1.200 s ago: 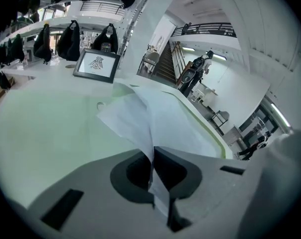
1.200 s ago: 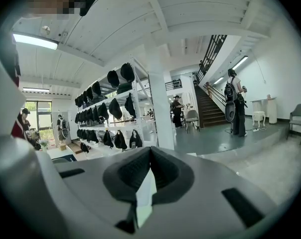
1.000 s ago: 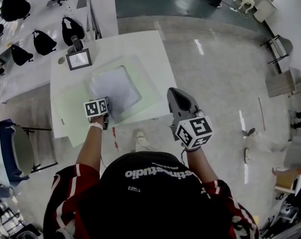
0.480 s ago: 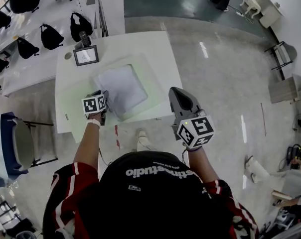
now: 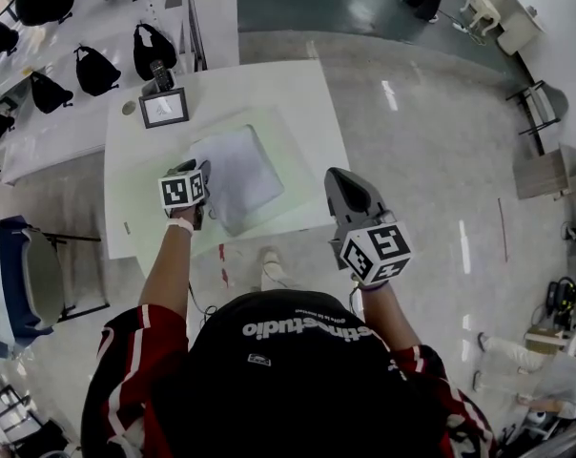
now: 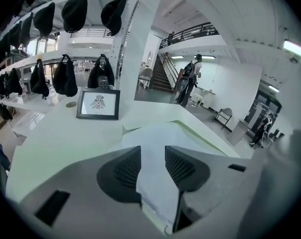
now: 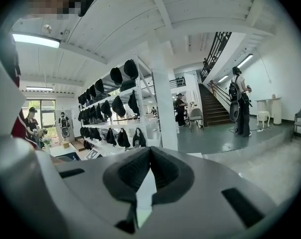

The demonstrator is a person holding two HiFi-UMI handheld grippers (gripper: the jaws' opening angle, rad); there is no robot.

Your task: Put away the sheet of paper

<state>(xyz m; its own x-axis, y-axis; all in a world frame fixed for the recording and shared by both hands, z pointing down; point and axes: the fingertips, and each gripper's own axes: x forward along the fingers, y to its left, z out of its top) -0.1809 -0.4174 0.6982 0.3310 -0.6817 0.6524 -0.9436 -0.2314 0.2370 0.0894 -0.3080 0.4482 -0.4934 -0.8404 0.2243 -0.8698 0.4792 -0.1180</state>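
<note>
A white sheet of paper [image 5: 238,172] [image 6: 151,142] lies in a pale green folder [image 5: 274,132] [image 6: 203,133] on the white table [image 5: 307,93]. My left gripper [image 5: 202,172] [image 6: 153,166] hovers over the sheet's near left edge. Its jaws have just been opening and now stand open, with nothing between the pads and the paper lying below the gap. My right gripper [image 5: 339,177] [image 7: 149,156] is shut and empty, held in the air off the table's front right corner and pointing almost level.
A framed picture [image 5: 164,108] [image 6: 97,104] stands at the table's far left, with a small disc [image 5: 128,108] beside it. Shelves with several black bags [image 5: 95,68] run along the left. A blue chair [image 5: 26,284] stands by the table's left side.
My left gripper has risen and moved farther in from the table's front edge, over the sheet's left side. The right gripper has stayed in place.
</note>
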